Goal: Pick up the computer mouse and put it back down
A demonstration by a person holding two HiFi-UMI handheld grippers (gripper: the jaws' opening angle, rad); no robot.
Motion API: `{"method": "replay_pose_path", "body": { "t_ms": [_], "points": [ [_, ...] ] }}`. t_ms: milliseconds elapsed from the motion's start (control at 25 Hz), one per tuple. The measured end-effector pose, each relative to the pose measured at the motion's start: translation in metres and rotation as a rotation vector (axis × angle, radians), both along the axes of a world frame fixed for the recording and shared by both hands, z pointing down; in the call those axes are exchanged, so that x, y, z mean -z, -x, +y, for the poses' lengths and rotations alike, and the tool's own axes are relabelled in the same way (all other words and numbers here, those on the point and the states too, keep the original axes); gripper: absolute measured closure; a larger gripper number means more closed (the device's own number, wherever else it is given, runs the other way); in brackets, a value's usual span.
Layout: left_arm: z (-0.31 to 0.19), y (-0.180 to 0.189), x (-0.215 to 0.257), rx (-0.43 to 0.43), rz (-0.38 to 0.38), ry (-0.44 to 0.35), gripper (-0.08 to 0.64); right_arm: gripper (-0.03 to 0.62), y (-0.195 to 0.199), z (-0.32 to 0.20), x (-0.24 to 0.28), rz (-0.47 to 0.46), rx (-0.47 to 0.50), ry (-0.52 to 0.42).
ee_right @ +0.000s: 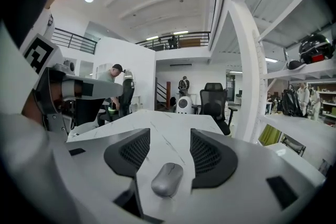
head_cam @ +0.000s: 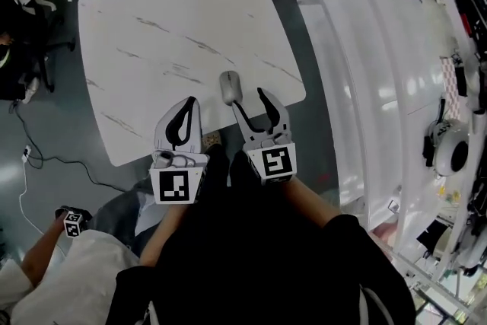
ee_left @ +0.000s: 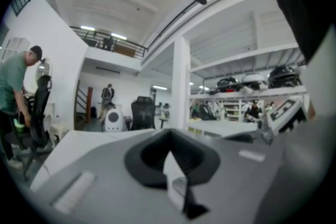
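A grey computer mouse [head_cam: 230, 87] lies on the white marble table [head_cam: 152, 49], near its front edge. My right gripper [head_cam: 246, 97] hovers just behind the mouse with its jaws spread. In the right gripper view the mouse [ee_right: 167, 179] rests on the tabletop low between the two black pads [ee_right: 210, 157], touching neither, and the right gripper [ee_right: 169, 136] is open. My left gripper [head_cam: 190, 101] hangs over the table's front edge to the left of the mouse. Its fingertips meet and nothing is held; the left gripper [ee_left: 170, 132] looks shut in its own view too.
White shelving [head_cam: 396, 87] with helmets and gear runs along the right of the table. At the lower left a person's hand holds another marker cube [head_cam: 72, 223]. Office chairs [ee_right: 214, 97] and people stand beyond the table's far end. A cable [head_cam: 46, 160] trails on the floor.
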State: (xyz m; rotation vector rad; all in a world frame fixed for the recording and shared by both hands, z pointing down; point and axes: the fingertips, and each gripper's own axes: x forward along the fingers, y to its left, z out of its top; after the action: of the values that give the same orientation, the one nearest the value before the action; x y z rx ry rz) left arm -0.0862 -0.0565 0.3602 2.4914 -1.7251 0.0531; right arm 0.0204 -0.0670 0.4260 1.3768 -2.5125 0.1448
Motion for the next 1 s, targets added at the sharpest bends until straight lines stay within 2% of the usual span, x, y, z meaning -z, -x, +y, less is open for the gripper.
{"method": "replay_pose_path", "body": {
  "t_ms": [160, 360, 640, 1000],
  "points": [
    [-0.008, 0.001, -0.012, -0.03, 0.009, 0.027, 0.552, 0.39, 0.001, -0.007, -0.014, 0.006, -0.044, 0.038],
    [-0.018, 0.0, -0.026, -0.059, 0.006, 0.054, 0.552, 0.387, 0.01, -0.014, -0.033, 0.028, -0.031, 0.062],
    [-0.03, 0.002, -0.04, -0.056, 0.013, 0.081, 0.552, 0.383, 0.02, -0.023, -0.064, 0.076, -0.021, 0.136],
    [-0.039, 0.001, -0.065, -0.057, -0.045, 0.114, 0.552, 0.379, 0.019, -0.035, -0.1, 0.07, -0.054, 0.24]
  ]
}}
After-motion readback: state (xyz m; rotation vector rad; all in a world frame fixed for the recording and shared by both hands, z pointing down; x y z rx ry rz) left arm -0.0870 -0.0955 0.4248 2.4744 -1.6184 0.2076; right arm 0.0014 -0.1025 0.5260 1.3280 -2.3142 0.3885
